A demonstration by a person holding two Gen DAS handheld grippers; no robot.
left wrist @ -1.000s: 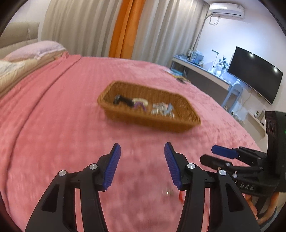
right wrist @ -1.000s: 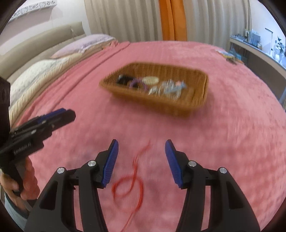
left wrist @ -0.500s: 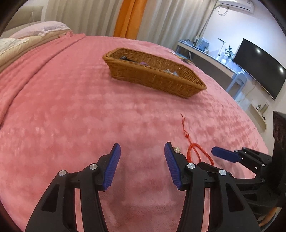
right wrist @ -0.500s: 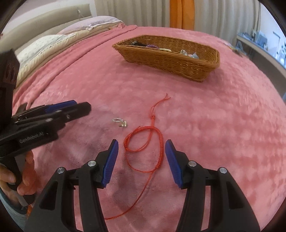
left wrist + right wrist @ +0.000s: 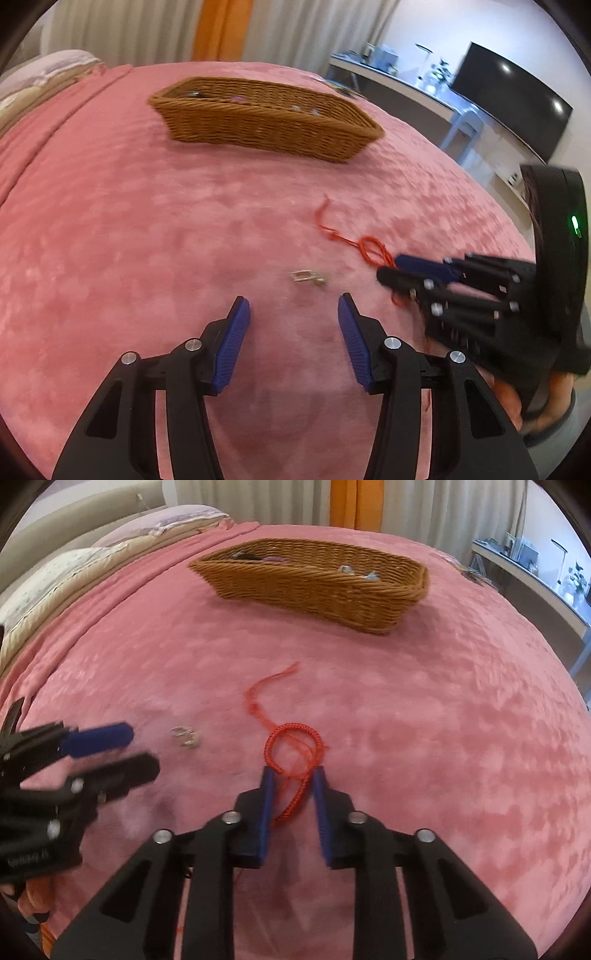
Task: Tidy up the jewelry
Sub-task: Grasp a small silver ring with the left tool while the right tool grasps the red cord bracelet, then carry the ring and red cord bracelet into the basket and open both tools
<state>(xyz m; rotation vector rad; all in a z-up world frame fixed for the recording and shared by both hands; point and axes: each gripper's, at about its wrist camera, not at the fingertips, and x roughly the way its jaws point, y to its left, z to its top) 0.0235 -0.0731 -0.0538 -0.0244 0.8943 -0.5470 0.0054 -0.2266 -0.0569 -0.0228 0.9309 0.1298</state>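
Down low over the pink bedspread [image 5: 424, 716], the right gripper [image 5: 293, 775] has its 2 blue pads on either side of the red cord bracelet [image 5: 293, 746], and its jaws are closing. A strand of the cord runs between the pads, but a gap shows on each side of it, so the pads are not pressing on it. The bracelet's loop lies just ahead of the fingertips, and its loose tail trails further ahead toward the wicker basket [image 5: 314, 587], which sits well beyond on the bedspread with several small pieces inside, too blurred to name.

Off to the left of the right gripper, a small silver ring or clasp [image 5: 184, 735] lies on the bedspread, with the left gripper [image 5: 122, 753] beside it. From the left wrist camera, the left gripper [image 5: 294, 306] is released, its 2 pads well apart with only bare bedspread [image 5: 147, 229] between them. The silver piece [image 5: 307, 276] lies just ahead of its fingertips, untouched. To its right are the red bracelet [image 5: 364, 247] and the right gripper [image 5: 391, 271] at the cord. The basket [image 5: 266, 122] stands far ahead.
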